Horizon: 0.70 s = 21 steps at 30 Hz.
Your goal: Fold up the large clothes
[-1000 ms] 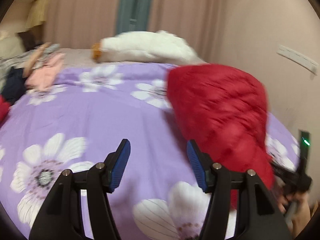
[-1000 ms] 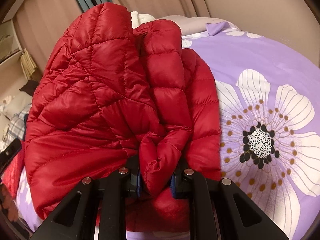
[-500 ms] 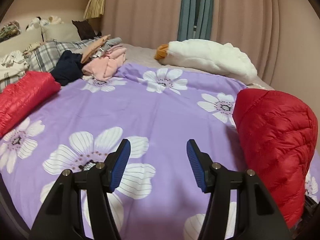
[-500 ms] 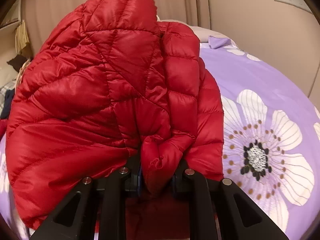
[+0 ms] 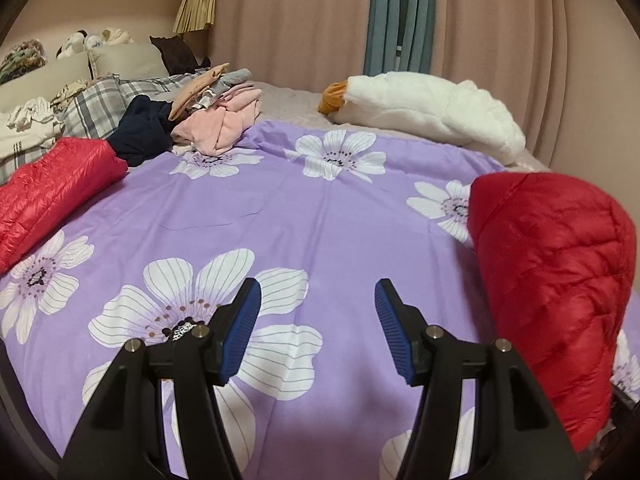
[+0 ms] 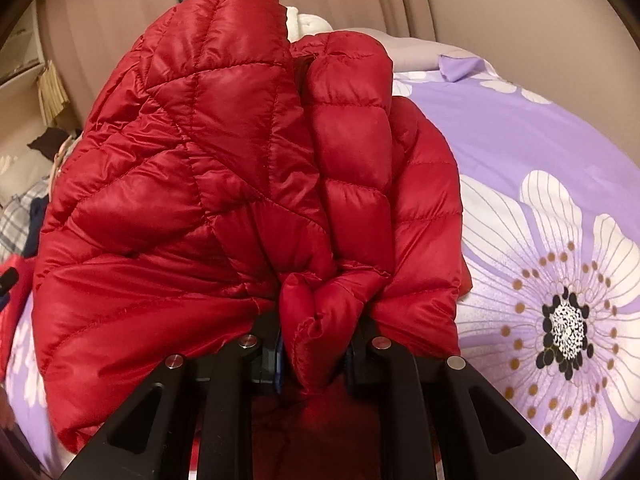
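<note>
While the right hand-held gripper (image 6: 316,354) squeezes a bunched fold of the puffy red jacket (image 6: 224,184) and holds it up over the right side of the purple flowered bed (image 5: 320,216), the left hand-held gripper (image 5: 318,308) stays open above the near bedspread, holding nothing
</note>
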Each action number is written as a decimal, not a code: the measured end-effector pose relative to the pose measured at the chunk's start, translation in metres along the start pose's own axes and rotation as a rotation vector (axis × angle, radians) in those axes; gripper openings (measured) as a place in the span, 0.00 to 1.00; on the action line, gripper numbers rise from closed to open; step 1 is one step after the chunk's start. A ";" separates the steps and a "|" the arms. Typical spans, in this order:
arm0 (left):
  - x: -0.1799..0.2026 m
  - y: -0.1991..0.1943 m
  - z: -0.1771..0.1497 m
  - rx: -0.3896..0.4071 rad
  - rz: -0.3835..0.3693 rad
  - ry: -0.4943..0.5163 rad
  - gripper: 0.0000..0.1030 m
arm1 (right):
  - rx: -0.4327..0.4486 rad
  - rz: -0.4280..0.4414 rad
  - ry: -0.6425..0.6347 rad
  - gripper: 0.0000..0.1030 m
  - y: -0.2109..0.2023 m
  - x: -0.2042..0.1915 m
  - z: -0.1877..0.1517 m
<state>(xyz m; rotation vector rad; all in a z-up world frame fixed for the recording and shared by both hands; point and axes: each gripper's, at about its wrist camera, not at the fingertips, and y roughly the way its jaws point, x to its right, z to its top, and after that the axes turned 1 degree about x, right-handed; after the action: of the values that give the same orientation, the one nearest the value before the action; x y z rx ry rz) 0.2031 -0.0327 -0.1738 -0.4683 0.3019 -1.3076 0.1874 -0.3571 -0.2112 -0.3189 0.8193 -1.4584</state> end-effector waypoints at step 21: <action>0.039 -0.003 -0.018 -0.044 -0.203 0.101 0.61 | 0.111 0.108 0.181 0.77 -0.051 0.043 0.001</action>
<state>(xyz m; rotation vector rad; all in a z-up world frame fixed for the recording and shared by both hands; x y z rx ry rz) 0.2013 -0.0741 -0.1858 -0.4806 0.3756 -1.5276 0.1465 -0.4049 -0.1899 -0.0579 0.8830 -1.4385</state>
